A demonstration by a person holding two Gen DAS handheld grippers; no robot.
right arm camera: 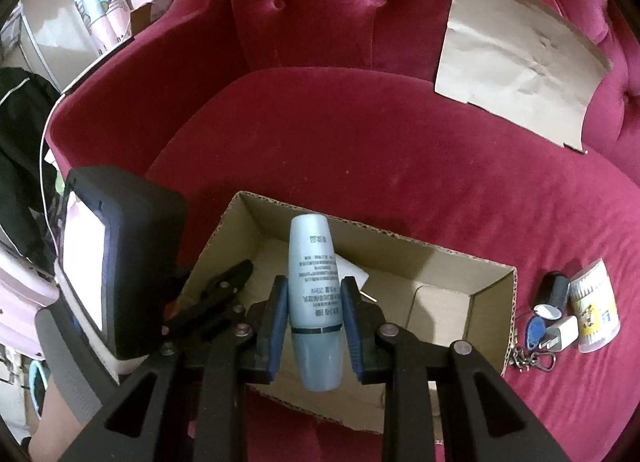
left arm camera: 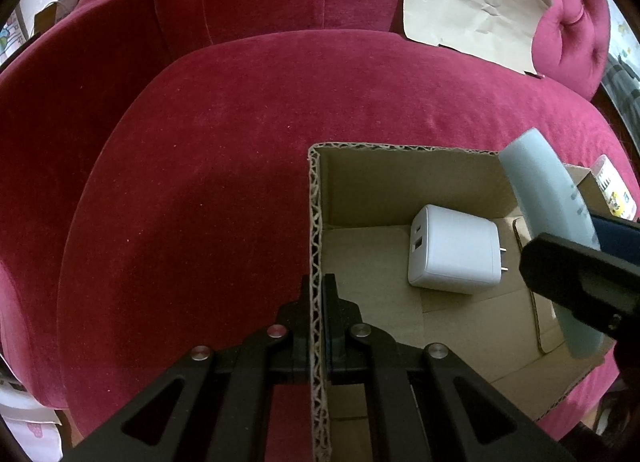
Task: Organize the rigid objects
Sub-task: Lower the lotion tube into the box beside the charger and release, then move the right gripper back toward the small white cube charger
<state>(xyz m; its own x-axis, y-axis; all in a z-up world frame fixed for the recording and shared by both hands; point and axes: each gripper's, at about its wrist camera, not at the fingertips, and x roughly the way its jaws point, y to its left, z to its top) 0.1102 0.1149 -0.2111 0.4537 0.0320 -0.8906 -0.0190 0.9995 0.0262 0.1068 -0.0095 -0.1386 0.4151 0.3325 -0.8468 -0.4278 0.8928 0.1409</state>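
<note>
Left gripper [left arm camera: 319, 282] clenched on the left wall of the cardboard box [left arm camera: 316, 198], one finger inside and one outside. Right gripper [right arm camera: 315, 312] grasping a pale blue tube [right arm camera: 314, 270] between blue pads, above the box interior, over the white USB charger [left arm camera: 454, 250] on the box floor. Past the box's right wall on the red sofa cushion [right arm camera: 400, 150]: cotton swab container [right arm camera: 596, 310], blue key fob [right arm camera: 534, 332], small white plug [right arm camera: 562, 336], dark cylinder [right arm camera: 554, 294].

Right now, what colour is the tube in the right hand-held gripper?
Pale blue-grey with dark printed text; the tube shows best in the right wrist view.
</note>
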